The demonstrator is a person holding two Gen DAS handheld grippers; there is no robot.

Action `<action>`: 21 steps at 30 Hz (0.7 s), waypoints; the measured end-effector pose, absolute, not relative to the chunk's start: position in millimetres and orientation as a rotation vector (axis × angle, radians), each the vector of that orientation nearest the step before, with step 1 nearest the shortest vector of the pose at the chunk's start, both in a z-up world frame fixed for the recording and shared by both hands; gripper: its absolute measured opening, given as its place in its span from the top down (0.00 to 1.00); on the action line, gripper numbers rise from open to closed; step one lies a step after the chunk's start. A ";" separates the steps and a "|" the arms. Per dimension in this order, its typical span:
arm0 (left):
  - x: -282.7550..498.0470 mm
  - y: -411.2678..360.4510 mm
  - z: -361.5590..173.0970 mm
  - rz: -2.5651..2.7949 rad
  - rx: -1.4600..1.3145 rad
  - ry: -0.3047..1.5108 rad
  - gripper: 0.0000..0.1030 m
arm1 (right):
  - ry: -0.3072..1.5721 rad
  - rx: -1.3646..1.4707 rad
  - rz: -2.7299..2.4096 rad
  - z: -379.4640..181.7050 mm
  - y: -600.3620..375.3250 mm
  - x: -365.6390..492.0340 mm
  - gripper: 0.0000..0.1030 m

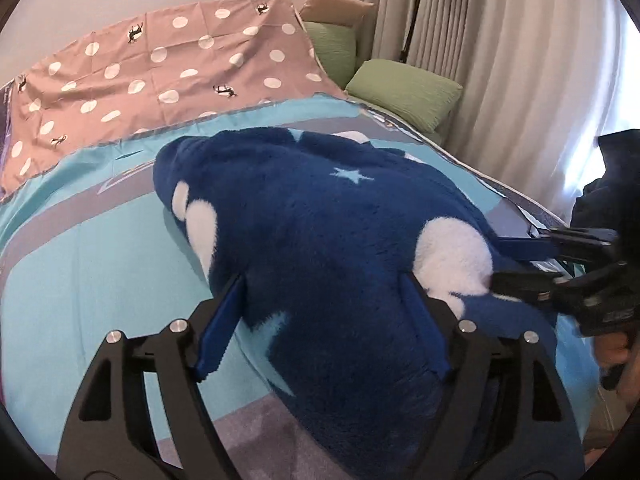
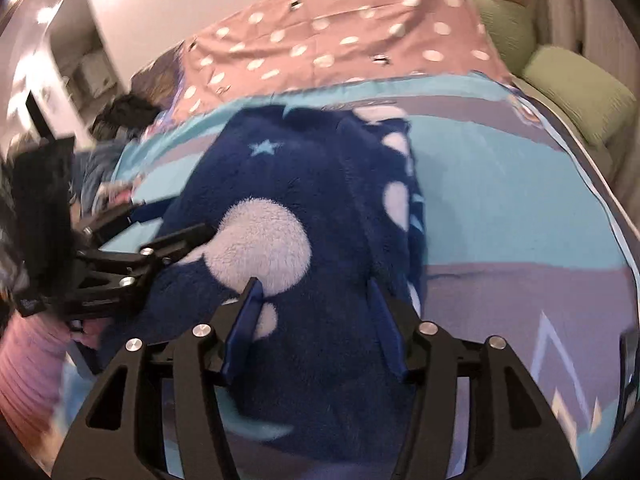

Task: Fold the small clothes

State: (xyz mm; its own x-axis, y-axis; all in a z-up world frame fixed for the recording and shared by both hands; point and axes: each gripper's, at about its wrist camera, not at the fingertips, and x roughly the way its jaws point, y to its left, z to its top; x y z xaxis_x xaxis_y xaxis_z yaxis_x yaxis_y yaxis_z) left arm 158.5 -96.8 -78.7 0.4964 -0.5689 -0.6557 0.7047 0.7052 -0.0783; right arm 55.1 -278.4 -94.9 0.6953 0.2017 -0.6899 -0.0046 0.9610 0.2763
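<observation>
A fluffy dark blue garment (image 1: pixel 320 220) with white spots and pale stars lies bunched on the bed; it also shows in the right wrist view (image 2: pixel 304 200). My left gripper (image 1: pixel 324 280) is open, its blue fingers straddling the near part of the garment. My right gripper (image 2: pixel 316 284) is open too, its jaws spread over the garment's near edge. The right gripper also shows in the left wrist view (image 1: pixel 520 260) at the garment's right side, beside a big white spot. The left gripper shows at the left in the right wrist view (image 2: pixel 168 228).
The bed has a turquoise and grey cover (image 1: pixel 100 248) and a pink dotted sheet (image 1: pixel 160 64) further back. Green pillows (image 1: pixel 404 92) and curtains (image 1: pixel 500 60) stand at the right. Dark clothes (image 2: pixel 120 116) lie at the bed's left edge.
</observation>
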 end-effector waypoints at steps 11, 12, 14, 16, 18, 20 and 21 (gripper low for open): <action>151.8 -89.7 -82.2 -0.749 0.167 0.727 0.23 | 0.924 0.877 0.156 -139.7 -339.9 -24.9 0.32; 152.5 -90.0 -82.4 -0.745 0.163 0.730 0.23 | 0.927 0.933 0.165 -145.9 -340.7 -27.5 0.29; 150.0 -89.6 -82.3 -0.738 0.159 0.731 0.23 | 0.928 1.109 0.202 -164.9 -340.8 -26.5 0.25; 149.0 -88.6 -82.5 -0.734 0.157 0.731 0.23 | 0.914 1.202 0.215 -171.7 -339.6 -23.1 0.17; 149.9 -89.1 -82.3 -0.734 0.150 0.732 0.23 | 0.886 1.244 0.207 -168.3 -337.8 -17.9 0.04; 150.4 -88.6 -82.6 -0.739 0.140 0.734 0.23 | 0.866 1.293 0.205 -168.1 -335.4 -7.0 0.01; 150.6 -87.8 -83.0 -0.741 0.134 0.734 0.23 | 0.863 1.313 0.191 -169.3 -334.3 -2.5 0.01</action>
